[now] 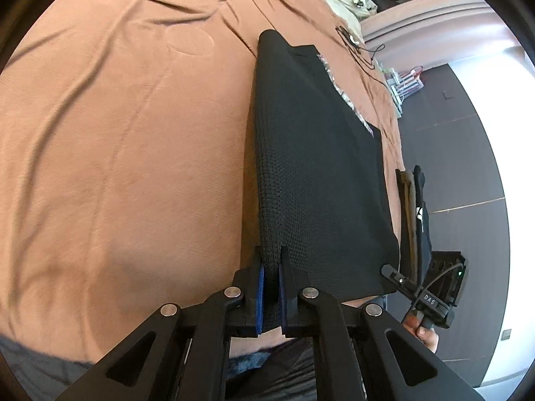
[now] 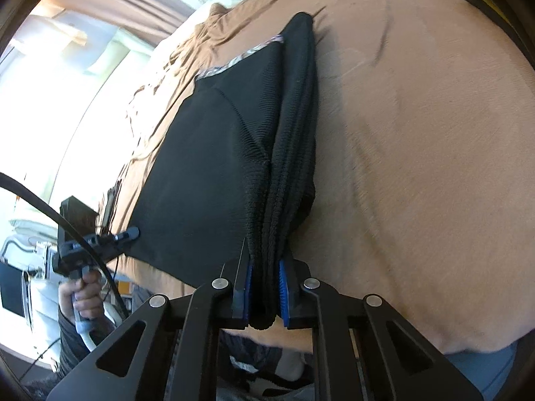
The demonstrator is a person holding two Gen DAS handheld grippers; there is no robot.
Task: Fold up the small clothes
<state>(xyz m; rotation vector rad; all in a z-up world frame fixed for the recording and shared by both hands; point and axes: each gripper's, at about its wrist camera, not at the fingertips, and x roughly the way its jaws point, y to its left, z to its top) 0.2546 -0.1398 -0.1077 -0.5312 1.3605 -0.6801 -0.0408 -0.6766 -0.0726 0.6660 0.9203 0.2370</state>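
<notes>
A black knit garment (image 1: 311,153) lay on a brown bedsheet (image 1: 127,127). The left gripper (image 1: 271,287) and the right gripper (image 2: 264,287) each had fingers clenched on its near edge. Only the left view showed dark floor (image 1: 468,153) beyond the garment; only the right showed a bright window (image 2: 50,77).

We note: black knitted garment (image 1: 317,153), matt, coarse ribbed weave | rust-brown bed cover (image 1: 117,133), soft matt cloth, creased | left gripper (image 1: 271,287), matt black plastic, blue ridged rubbery pads, shiny metal rivets | right gripper (image 2: 264,287), same finish | dark floor (image 1: 468,167), smooth, faint sheen.
</notes>
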